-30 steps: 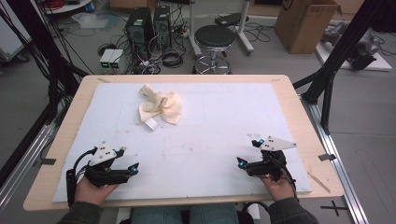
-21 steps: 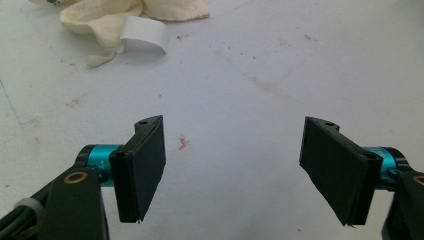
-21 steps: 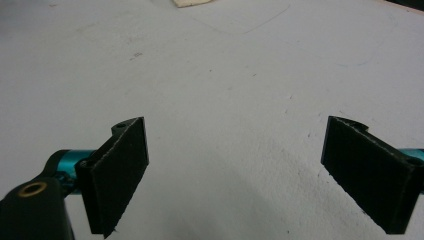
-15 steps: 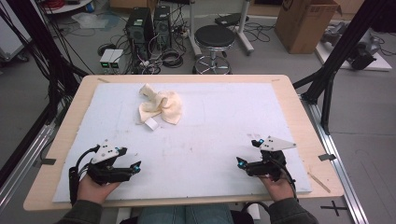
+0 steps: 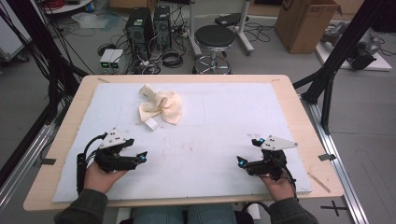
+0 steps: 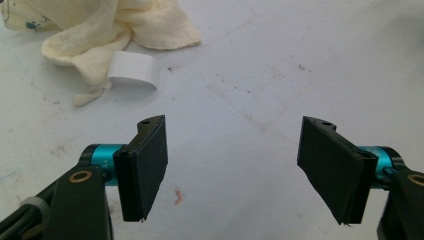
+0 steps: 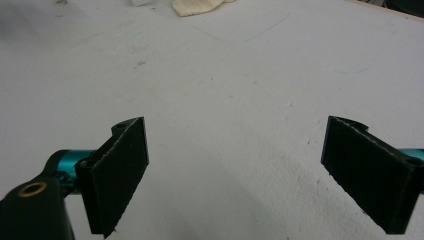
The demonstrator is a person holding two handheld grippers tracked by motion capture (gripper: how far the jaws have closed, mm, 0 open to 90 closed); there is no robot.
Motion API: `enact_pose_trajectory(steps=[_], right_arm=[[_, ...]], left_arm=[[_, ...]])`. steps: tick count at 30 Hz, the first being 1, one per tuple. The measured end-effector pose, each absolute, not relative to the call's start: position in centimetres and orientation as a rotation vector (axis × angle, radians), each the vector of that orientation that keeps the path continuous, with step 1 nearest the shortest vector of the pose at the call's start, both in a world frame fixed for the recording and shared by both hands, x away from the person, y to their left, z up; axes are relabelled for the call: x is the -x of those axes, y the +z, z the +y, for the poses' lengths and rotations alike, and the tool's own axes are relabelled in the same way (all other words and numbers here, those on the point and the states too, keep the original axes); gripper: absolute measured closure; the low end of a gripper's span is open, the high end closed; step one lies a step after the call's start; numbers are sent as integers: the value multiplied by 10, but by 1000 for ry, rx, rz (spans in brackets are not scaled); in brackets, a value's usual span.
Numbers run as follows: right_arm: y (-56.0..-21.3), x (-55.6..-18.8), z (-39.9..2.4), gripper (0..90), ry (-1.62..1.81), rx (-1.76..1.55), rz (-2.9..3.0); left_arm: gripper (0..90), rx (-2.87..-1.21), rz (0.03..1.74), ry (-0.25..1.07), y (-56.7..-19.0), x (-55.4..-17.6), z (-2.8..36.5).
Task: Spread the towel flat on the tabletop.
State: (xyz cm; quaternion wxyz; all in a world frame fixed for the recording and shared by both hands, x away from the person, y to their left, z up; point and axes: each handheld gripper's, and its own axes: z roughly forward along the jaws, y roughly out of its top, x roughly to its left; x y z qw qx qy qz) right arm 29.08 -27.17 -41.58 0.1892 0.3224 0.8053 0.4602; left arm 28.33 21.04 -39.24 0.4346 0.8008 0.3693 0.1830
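Observation:
A crumpled cream cloth (image 5: 161, 106) lies on the white mat (image 5: 219, 116) at the far left-centre, a white label (image 5: 152, 124) sticking out of its near edge. My left gripper (image 5: 140, 157) stands open near the front left, a little short of the cloth. In the left gripper view the cloth (image 6: 100, 30) and label (image 6: 132, 75) lie ahead and to the left of the open gripper (image 6: 240, 170). My right gripper (image 5: 249, 151) is open at the front right over bare mat. The right gripper view has the gripper (image 7: 245, 175) wide open, with a cloth (image 7: 197, 6) corner far ahead.
The mat covers a wooden table (image 5: 299, 107) with a bare rim. Black frame struts (image 5: 327, 79) rise at the right and left sides. Beyond the far edge stand a stool (image 5: 215, 39), computer towers (image 5: 149, 23) and a cardboard box (image 5: 306, 23).
My left gripper has edged a little forward and to the right, towards the cloth. The right gripper and the cloth have stayed in place.

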Motion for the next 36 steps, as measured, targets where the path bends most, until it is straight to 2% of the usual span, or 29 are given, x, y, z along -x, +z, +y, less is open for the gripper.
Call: enact_pose_trajectory(steps=[5,15,21,30,36], right_arm=[[-415,-290,-270,110,1296,-901,2266],[-414,-290,-273,110,1315,-911,2254],[-417,-289,-271,110,1292,-900,2271],[-417,-290,-275,110,1308,-902,2260],[-418,-290,-273,110,1308,-896,2272]], left_arm=[[306,-1944,958,408,-387,-307,207],[320,-1987,994,447,-379,-352,190],[348,-1982,1034,416,-376,-386,187],[328,-1996,1111,444,-372,-423,175],[320,-1994,1126,409,-369,-449,166]])
